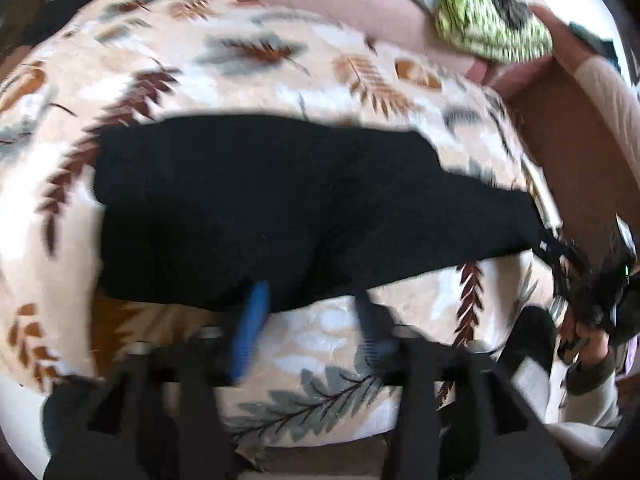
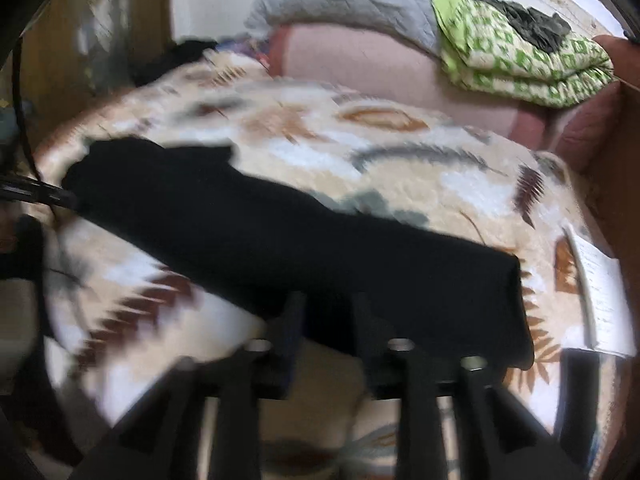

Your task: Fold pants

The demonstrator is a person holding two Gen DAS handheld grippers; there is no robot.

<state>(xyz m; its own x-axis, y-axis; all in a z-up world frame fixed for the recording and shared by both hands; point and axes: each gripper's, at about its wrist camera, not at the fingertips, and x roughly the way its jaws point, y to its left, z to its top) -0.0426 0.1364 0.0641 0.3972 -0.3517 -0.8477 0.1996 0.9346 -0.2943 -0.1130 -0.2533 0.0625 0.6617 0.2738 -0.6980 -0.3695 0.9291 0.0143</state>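
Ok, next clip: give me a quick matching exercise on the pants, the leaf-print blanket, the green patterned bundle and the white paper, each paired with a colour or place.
Things:
1. pants
2. blanket
3. folded bundle
4. sheet of paper

Descriptions:
A. green and white, far back on the pink cover
B. black, spread flat across the blanket
C. white, at the blanket's right edge
D. cream with brown and grey leaves, under the pants

Pairs: 1-B, 2-D, 3-A, 4-C
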